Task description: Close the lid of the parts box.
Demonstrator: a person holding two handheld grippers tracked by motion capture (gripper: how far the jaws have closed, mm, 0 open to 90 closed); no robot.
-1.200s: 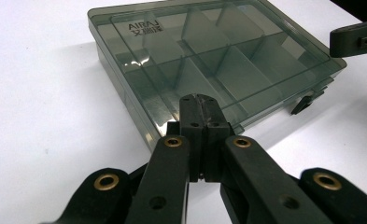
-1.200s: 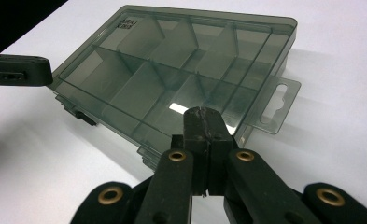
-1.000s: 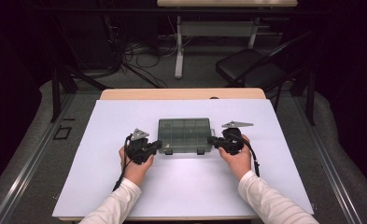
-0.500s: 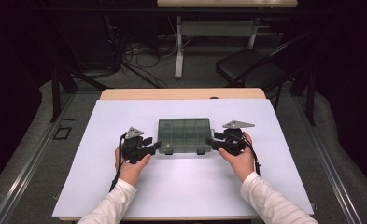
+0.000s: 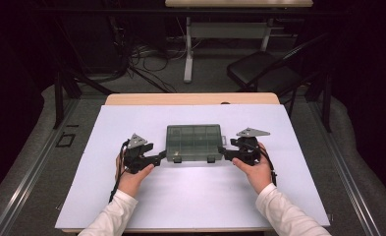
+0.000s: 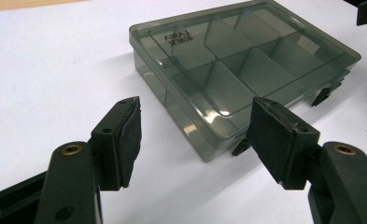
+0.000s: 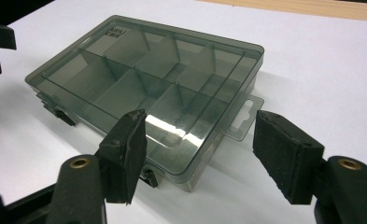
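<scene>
- Jaws have just been opening on both grippers, left gripper [image 5: 157, 158] and right gripper [image 5: 223, 151], with nothing pinched between them.
- Compartment box [image 5: 194, 142] sits flat mid-table, lid shut, latches facing the person, one gripper at each end, probably released.

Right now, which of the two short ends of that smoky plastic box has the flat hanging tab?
The end facing the right gripper: the compartment box has its slotted hang tab there; the opposite end is plain.

A white sheet [image 5: 190, 191] covers a light wooden table [image 5: 190, 99]. Beyond it, on the grey floor, lie tangled black cables [image 5: 141, 61], a white desk leg [image 5: 188, 49] and a black chair [image 5: 264, 73].
</scene>
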